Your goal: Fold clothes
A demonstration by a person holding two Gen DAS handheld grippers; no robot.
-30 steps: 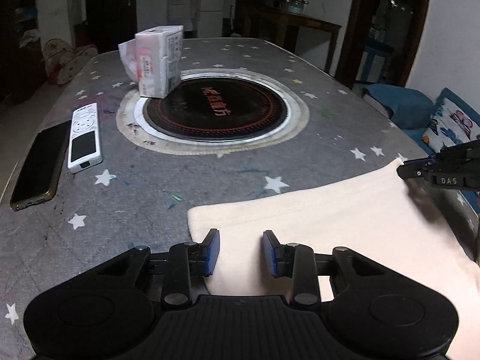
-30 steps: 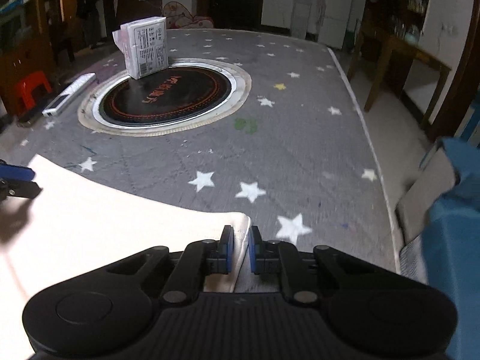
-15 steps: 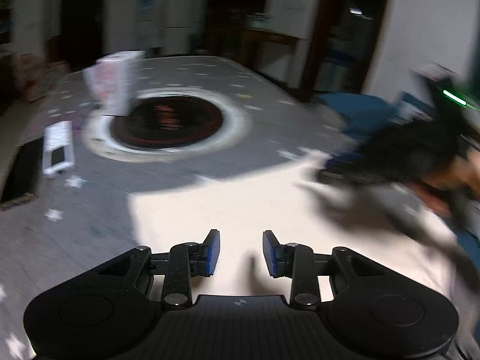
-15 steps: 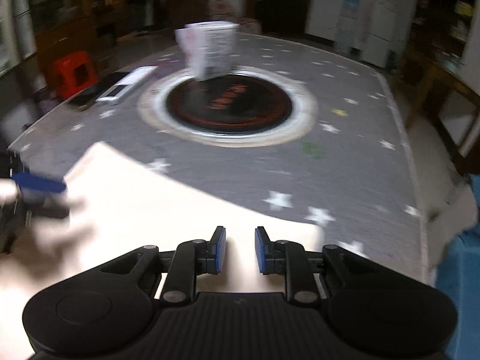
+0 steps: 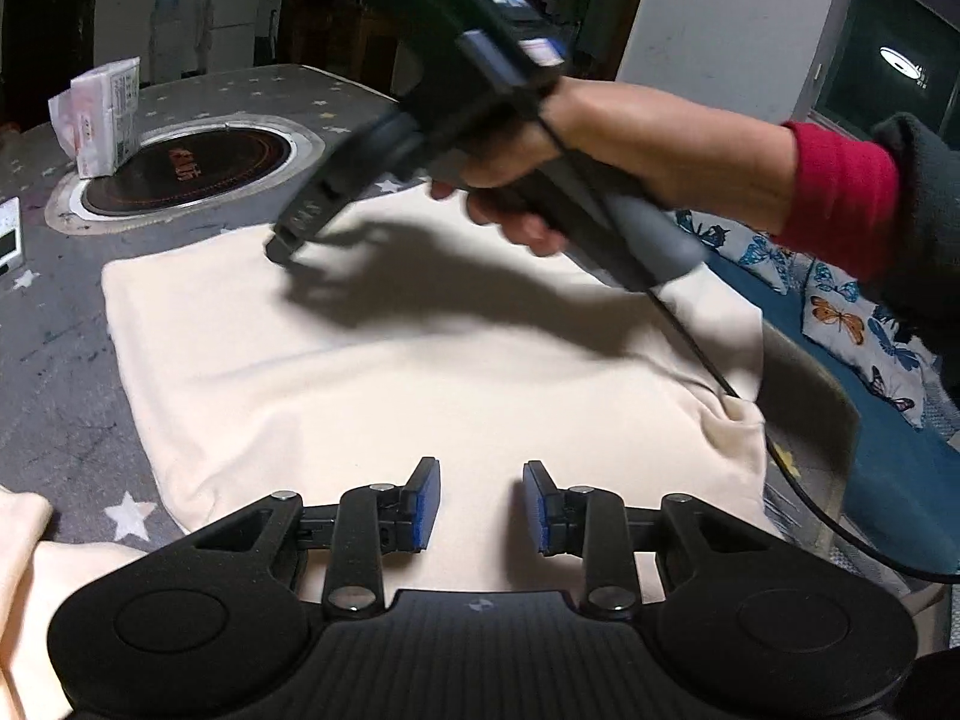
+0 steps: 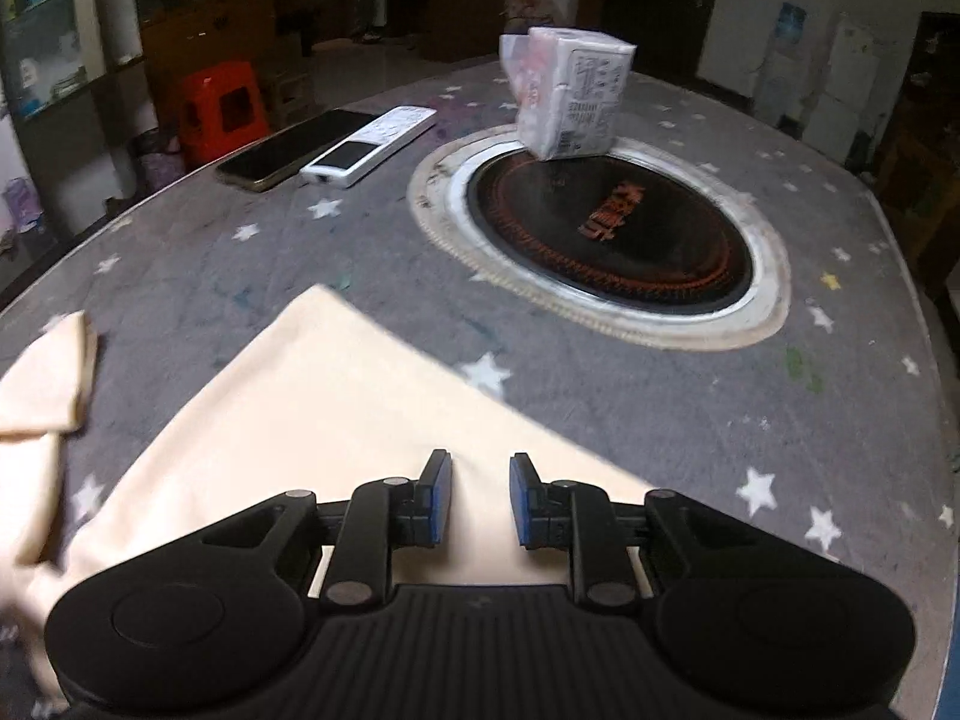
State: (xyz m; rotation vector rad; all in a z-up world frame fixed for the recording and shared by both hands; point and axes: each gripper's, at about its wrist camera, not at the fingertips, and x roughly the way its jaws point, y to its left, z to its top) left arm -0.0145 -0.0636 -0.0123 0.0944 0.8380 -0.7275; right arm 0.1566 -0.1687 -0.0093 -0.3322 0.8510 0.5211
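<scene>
Dim room, grey star-print table cover (image 6: 630, 420) w/ round black hotplate (image 6: 606, 234) set in the middle.

Cream garment (image 5: 420, 360) lies flat on near part of table, roughly a folded rectangle; long axis seems to run left-right across the left wrist view. One loose piece, prob. a sleeve (image 6: 48, 372), sticks out past its left edge. Right-hand corner is bunched, w/ the tool's cable trailing over it.

Left gripper (image 5: 480, 504): blue pads spread, nothing between them, hovering over near edge of cloth; contact w/ cloth can't be told. Right gripper (image 6: 480, 498): pads spread too, nothing pinched, tips over far part of cloth, pointing at its far edge and the hotplate beyond. In left view the right tool reaches across from the right, tip just above far-left area of cloth, shadow under it.

Judgement: next fold turns on which edge gets lifted. Far edge is nearer the right gripper, near edge and loose sleeve nearer the left. Sleeve prob. needs tucking in first.

Further out: tissue pack (image 6: 570, 96) on hotplate rim, white remote (image 6: 369, 147) and phone (image 6: 294, 150) side by side far left, well apart from cloth.
</scene>
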